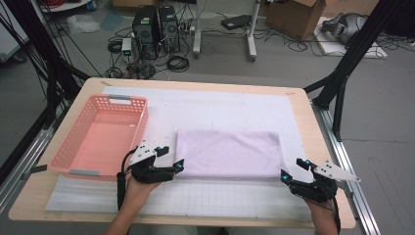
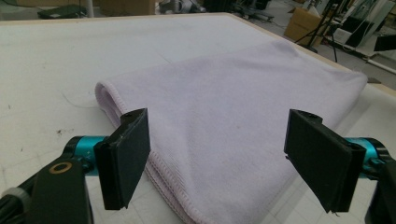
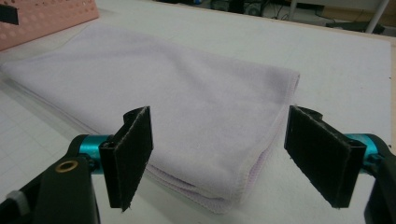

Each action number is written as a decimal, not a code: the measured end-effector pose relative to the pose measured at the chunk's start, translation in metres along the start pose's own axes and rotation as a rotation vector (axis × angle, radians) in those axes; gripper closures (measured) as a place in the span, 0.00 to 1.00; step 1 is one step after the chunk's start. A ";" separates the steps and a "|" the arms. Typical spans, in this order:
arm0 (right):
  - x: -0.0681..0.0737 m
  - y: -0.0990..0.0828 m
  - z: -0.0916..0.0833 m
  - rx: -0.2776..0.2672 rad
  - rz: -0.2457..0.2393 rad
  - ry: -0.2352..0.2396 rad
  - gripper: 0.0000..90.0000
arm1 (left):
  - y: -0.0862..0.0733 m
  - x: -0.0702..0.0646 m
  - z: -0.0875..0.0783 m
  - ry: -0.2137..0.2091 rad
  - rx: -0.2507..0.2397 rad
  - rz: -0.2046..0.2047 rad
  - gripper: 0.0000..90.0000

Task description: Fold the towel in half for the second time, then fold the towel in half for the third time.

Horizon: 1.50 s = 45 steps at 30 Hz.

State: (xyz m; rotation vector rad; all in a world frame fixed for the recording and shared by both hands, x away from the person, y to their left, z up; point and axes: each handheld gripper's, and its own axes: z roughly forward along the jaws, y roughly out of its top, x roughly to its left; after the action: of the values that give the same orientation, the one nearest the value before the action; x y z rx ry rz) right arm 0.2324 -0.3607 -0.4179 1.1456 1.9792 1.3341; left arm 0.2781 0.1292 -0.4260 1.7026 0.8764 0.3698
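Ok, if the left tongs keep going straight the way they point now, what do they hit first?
Most likely the folded lilac towel: the open left tongs already straddle its near corner, pads not pressing on it. Exact depth is hard to judge.

Colours and patterns, desk scene

Folded soft towel: pale lilac, plain, with a stitched hem of the same tint. Perforated plastic basket: salmon pink, grey handle strips at both ends. Mat on the desk: white with a faint grey grid. Wooden desk: light tan edge. Left hand-held gripper and right hand-held gripper: black bodies and pads, turquoise pieces behind the pads, a grey plate on top.
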 end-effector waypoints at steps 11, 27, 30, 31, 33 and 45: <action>-0.002 -0.001 0.001 0.010 0.002 -0.004 0.25 | -0.001 -0.001 0.002 0.007 0.009 0.005 0.26; 0.001 -0.004 0.008 0.048 -0.001 0.032 0.24 | -0.006 0.002 0.010 0.033 0.096 -0.040 0.28; 0.002 -0.004 0.010 0.056 -0.010 0.039 0.24 | -0.007 0.003 0.012 0.050 0.115 -0.043 0.28; 0.003 -0.004 0.011 0.061 -0.009 0.041 0.24 | -0.008 0.003 0.013 0.055 0.121 -0.047 0.28; 0.004 -0.005 0.013 0.072 -0.013 0.047 0.24 | -0.009 0.004 0.014 0.059 0.136 -0.050 0.30; 0.008 -0.006 0.020 0.095 -0.027 0.065 0.24 | -0.015 0.004 0.023 0.081 0.212 -0.082 0.39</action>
State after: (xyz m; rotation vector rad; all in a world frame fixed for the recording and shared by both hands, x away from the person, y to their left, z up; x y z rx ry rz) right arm 0.2415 -0.3443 -0.4309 1.1270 2.1173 1.2917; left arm 0.2903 0.1175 -0.4482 1.8485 1.0725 0.2999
